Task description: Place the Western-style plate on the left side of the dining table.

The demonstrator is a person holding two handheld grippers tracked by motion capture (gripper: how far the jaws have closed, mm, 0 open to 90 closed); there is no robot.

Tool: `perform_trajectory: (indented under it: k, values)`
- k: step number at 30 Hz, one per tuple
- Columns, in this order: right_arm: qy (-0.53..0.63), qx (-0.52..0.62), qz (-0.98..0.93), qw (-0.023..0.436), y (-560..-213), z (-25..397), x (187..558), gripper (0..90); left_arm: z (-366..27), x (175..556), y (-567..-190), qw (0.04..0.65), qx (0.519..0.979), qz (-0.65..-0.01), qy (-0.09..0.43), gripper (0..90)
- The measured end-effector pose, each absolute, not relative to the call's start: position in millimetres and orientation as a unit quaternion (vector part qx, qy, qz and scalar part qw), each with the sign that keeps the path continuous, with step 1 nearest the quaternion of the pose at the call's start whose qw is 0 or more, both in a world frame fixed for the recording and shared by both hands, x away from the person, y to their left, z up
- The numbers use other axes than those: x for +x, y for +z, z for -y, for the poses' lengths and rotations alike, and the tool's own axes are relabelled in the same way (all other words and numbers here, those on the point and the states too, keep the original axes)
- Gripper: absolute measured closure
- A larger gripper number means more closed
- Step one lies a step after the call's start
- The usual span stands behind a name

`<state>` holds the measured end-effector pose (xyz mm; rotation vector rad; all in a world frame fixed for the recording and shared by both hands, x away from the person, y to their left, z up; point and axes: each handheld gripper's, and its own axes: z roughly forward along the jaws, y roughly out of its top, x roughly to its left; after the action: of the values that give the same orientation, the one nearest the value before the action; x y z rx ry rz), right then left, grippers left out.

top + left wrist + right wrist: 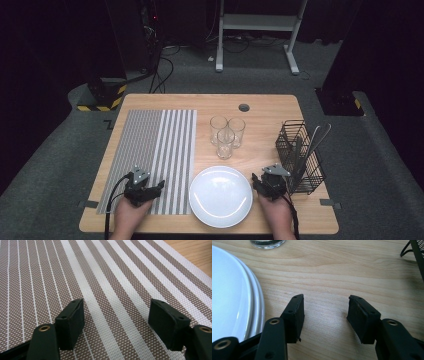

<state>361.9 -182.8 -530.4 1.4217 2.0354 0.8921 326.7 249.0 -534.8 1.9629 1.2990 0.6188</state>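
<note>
Plate (220,196), white, empty, front-centre on table (265,107) between both grippers. Left gripper (116,320) jaws apart over striped placemat (155,150); right gripper (325,315) jaws apart, empty. Wire basket (300,160) holds cutlery; three glasses (226,132) empty.

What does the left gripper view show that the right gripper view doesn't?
Left gripper view: the striped placemat under the left gripper, with a corner of bare table at top right.
Right gripper view: the white plate rim, a glass base and the wire basket edge, around the right gripper.
Both: open jaws holding nothing, and wooden tabletop.
</note>
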Motion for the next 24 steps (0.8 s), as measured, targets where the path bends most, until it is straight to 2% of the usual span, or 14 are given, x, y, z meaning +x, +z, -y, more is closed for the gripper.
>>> perform_trajectory:
  k: [9,13,24]
  values:
    - [0.323,0.514,-0.751,0.259,-530.3,180.7,361.0,48.9,-248.9,326.8,-534.9,0.348,0.756,-0.501,0.238,29.9]
    - [0.330,0.520,-0.749,0.246,-530.4,183.0,362.1,49.0,-248.9,326.9,-535.0,0.350,0.756,-0.501,0.237,30.0]
    - [0.331,0.512,-0.754,0.244,-530.4,183.8,361.6,50.0,-246.5,327.5,-535.0,0.348,0.752,-0.505,0.242,30.8]
